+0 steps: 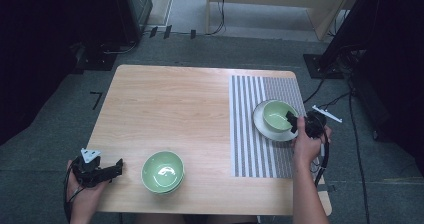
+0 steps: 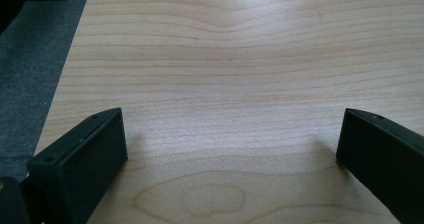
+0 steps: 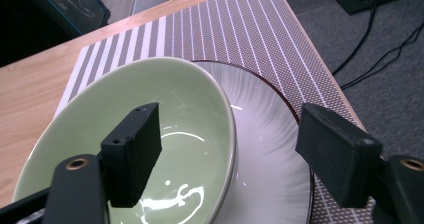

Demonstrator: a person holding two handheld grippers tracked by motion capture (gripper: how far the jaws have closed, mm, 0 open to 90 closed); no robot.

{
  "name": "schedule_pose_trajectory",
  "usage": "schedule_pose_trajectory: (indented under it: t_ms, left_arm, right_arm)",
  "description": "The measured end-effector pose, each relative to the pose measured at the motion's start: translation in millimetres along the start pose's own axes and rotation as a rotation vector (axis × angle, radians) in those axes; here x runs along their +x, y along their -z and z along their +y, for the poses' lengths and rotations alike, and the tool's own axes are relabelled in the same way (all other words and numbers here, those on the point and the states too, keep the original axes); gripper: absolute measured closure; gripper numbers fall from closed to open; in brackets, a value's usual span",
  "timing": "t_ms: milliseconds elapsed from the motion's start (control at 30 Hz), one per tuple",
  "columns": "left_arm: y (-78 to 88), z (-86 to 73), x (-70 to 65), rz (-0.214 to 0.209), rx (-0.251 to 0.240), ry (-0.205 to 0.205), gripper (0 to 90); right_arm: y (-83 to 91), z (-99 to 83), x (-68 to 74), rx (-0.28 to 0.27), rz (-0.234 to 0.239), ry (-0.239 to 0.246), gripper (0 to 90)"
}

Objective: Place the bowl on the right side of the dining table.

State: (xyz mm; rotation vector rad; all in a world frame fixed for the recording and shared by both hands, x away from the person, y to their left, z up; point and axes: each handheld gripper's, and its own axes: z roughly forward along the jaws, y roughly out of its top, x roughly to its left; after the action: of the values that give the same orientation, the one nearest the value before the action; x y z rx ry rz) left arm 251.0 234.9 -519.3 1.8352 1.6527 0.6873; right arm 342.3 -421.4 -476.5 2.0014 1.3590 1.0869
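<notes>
The pale green ceramic bowl (image 3: pixel 150 134) sits on a white ribbed plate (image 3: pixel 270 149) on the striped placemat (image 3: pixel 225 29), right side. The right gripper (image 3: pixel 227 151) straddles its rim, jaws spread apart. The left gripper (image 2: pixel 230 149) rests spread over bare wood, near left.

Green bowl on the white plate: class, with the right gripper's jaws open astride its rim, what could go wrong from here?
1. The right gripper has one jaw inside the green bowl and one outside; drawn away carelessly, it might catch the rim and tip or drag the bowl.
2. The bowl sits off-centre on the white plate, so a nudge could slide it.
3. The plate lies on the striped placemat near the table's edge; a hard pull might shift everything.
</notes>
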Motion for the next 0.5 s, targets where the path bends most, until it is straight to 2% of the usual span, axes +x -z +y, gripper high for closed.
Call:
schedule_pose_trajectory:
  t_ms: [233, 500]
  left_arm:
    - [0.0, 0.0, 0.0, 0.000, 0.000, 0.000, 0.0]
    - [0.0, 0.0, 0.0, 0.000, 0.000, 0.000, 0.0]
  right_arm:
    - [16.5, -2.9, 2.3, -0.069, 0.053, 0.084, 17.0]
    - [27.8, -10.6, 6.6, -0.080, 0.073, 0.134, 16.4]
